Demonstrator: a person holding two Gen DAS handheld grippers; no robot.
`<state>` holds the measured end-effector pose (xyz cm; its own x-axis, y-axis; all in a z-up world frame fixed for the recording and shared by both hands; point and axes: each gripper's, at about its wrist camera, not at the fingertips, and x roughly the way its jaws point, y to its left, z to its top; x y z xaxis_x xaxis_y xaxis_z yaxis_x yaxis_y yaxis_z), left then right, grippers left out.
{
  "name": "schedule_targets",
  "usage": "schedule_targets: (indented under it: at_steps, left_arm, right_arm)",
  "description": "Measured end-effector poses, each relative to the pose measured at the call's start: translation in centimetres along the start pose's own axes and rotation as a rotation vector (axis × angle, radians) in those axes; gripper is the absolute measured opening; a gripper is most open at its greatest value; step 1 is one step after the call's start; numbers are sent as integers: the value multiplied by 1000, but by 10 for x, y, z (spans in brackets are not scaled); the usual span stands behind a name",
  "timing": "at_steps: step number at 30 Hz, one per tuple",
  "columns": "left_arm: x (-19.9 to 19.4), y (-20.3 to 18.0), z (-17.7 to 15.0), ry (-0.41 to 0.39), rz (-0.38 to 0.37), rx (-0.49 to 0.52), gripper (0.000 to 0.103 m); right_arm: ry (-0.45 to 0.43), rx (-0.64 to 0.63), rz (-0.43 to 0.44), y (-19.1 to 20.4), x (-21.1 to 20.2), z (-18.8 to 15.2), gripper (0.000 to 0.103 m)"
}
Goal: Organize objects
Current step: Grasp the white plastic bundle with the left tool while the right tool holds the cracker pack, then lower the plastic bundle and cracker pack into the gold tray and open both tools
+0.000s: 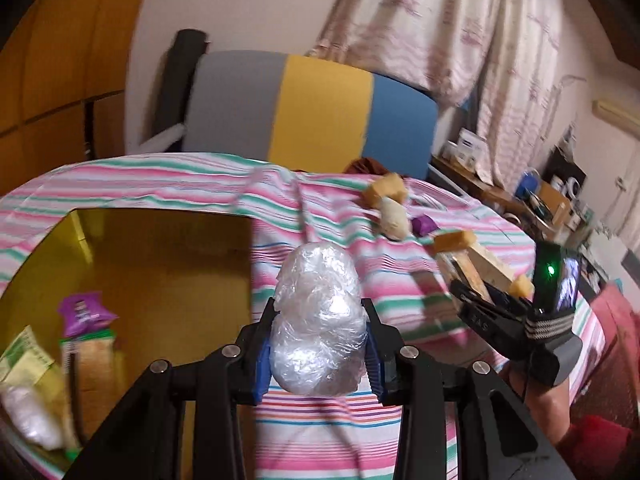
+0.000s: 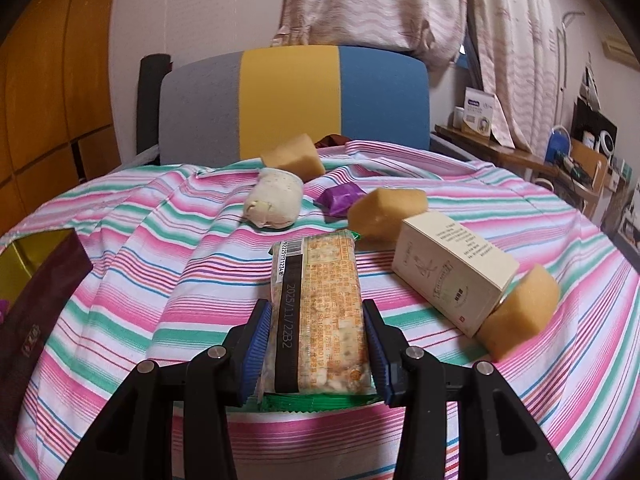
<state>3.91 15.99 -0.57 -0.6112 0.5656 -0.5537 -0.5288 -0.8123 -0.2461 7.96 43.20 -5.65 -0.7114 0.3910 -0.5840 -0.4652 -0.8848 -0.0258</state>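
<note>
My left gripper (image 1: 320, 320) is shut on a lump wrapped in clear plastic film (image 1: 320, 320), held above the striped cloth just right of a yellow-lined box (image 1: 160, 264). That box holds several snack packets (image 1: 86, 314). My right gripper (image 2: 316, 320) is shut on a cracker packet (image 2: 316, 312) with a green end, lifted a little over the cloth; it also shows in the left wrist view as the right gripper (image 1: 480, 300). On the cloth lie yellow sponge blocks (image 2: 386, 210), a cream wrapped roll (image 2: 274, 202), a purple packet (image 2: 340, 198) and a cream carton (image 2: 452, 276).
The striped cloth (image 2: 160, 280) covers the whole work surface. A grey, yellow and blue chair back (image 2: 292, 100) stands behind it. A dark red box lid (image 2: 36, 312) leans at the left edge. A cluttered shelf (image 2: 560, 156) runs along the right wall.
</note>
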Motion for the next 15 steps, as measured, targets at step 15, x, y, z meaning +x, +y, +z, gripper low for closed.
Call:
schedule_targets:
  at_steps: [15]
  left_arm:
    - [-30,115,6,1,147,-241,38]
  right_arm:
    - [7,-15,197,63,-44,4,45]
